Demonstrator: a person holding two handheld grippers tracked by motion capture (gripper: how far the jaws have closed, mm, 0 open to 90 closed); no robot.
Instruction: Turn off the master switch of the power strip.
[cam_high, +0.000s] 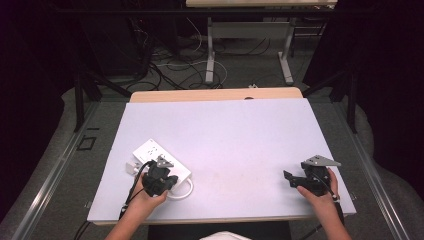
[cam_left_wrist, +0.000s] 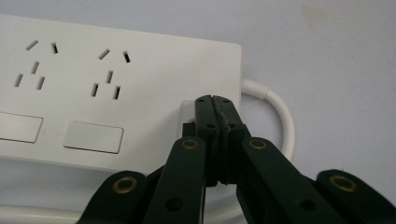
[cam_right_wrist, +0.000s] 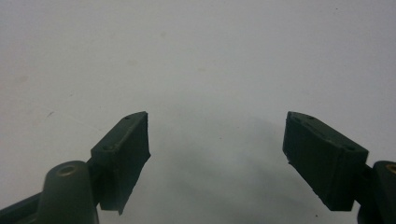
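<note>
Left gripper view: closed left gripper (cam_left_wrist: 215, 100) tips touch power strip (cam_left_wrist: 116, 93).

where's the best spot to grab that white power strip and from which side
Likely across the narrow width of the power strip, near the end where its cord exits, coming from above. It lies flat on the white table, a long slim block, so only the short span fits open jaws. The left gripper is shut there now.

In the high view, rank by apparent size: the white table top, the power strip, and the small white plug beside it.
1. Table top, by far the largest.
2. Power strip, partly covered by the left tool.
3. Plug, smallest, at the strip's left end.
</note>
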